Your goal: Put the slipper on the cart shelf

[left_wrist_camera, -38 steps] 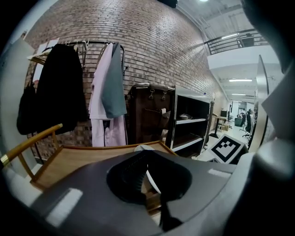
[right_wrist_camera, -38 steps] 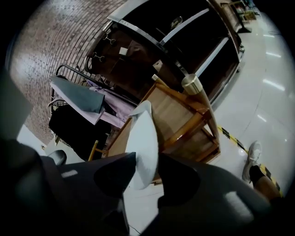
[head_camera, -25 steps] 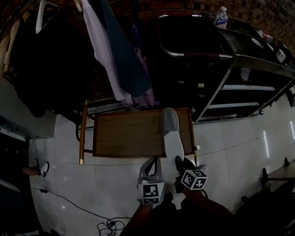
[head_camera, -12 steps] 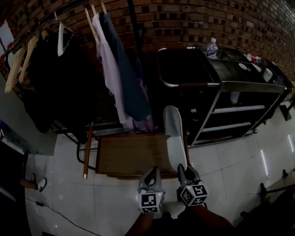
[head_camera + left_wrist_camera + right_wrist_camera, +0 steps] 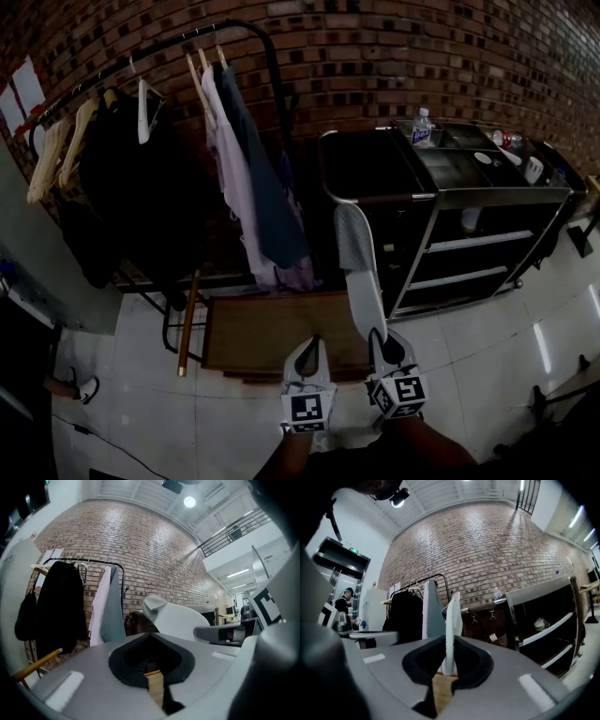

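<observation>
Two grippers sit low in the head view, side by side. The right gripper (image 5: 386, 345) is clamped on the heel end of the slipper (image 5: 359, 262), and its own view shows the pale slipper (image 5: 451, 616) standing on edge, pinched between the jaws. The left gripper (image 5: 311, 349) is closed tip to tip, with nothing between its jaws in its own view, where the slipper (image 5: 174, 618) passes just to the right. Key relation: the slipper's long axis runs straight up the frame from the right gripper, heel low, toe near frame centre. The toe overlaps the left end of the black cart (image 5: 441, 195). The cart's open shelves (image 5: 473, 242) lie up and to the right of the toe, so the placement probably calls for a carry rightward and away from the person, with the slipper turned from on-edge to flat. The right hand is the nearer one to the cart; the left sits on the side away from it, toward the clothes rack (image 5: 141, 56). A low wooden table (image 5: 262, 333) lies under the slipper's line. Hard to read: how far the toe stands from the cart front cannot be told from these angles. The frames are dark and the shelf interiors nearly black. A pale object on an upper shelf cannot be identified. The grip on the heel is covered by the jaws in the head view.
</observation>
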Demonstrator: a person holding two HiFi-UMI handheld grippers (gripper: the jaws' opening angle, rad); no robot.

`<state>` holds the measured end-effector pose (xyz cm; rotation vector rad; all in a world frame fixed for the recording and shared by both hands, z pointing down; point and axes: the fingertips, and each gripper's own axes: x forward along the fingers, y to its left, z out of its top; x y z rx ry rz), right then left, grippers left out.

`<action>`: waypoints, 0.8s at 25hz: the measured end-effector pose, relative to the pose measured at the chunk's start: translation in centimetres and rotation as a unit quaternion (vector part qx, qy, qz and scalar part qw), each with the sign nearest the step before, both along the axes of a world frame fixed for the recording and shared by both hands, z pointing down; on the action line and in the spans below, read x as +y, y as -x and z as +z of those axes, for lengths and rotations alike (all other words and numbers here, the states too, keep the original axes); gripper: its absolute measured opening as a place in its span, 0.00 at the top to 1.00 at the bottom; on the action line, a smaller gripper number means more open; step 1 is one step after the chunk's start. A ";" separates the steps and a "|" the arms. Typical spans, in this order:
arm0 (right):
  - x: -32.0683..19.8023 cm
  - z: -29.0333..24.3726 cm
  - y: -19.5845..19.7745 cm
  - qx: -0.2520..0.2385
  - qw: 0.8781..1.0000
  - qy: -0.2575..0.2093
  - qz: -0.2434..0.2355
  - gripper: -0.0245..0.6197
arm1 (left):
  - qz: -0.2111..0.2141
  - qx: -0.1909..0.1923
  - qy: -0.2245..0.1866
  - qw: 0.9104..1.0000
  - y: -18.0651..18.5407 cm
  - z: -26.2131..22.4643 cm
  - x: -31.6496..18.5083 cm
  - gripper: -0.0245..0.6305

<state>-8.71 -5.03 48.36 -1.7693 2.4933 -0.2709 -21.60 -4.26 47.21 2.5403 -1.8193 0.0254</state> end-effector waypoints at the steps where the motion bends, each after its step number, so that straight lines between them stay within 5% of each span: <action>1: -0.1 -0.3 -0.1 0.000 1.000 -0.002 0.001 0.90 | 0.001 -0.001 -0.002 1.000 0.0 -0.2 -0.1 0.94; 12: -0.3 -1.4 -0.8 0.001 1.000 -0.011 -0.008 0.90 | 0.013 -0.010 -0.023 1.000 -1.7 -2.1 -0.3 0.94; 20: 0.4 0.1 -6.3 -0.004 0.999 0.011 0.030 0.90 | 0.040 -0.018 -0.010 0.999 -5.2 -1.3 -1.0 0.94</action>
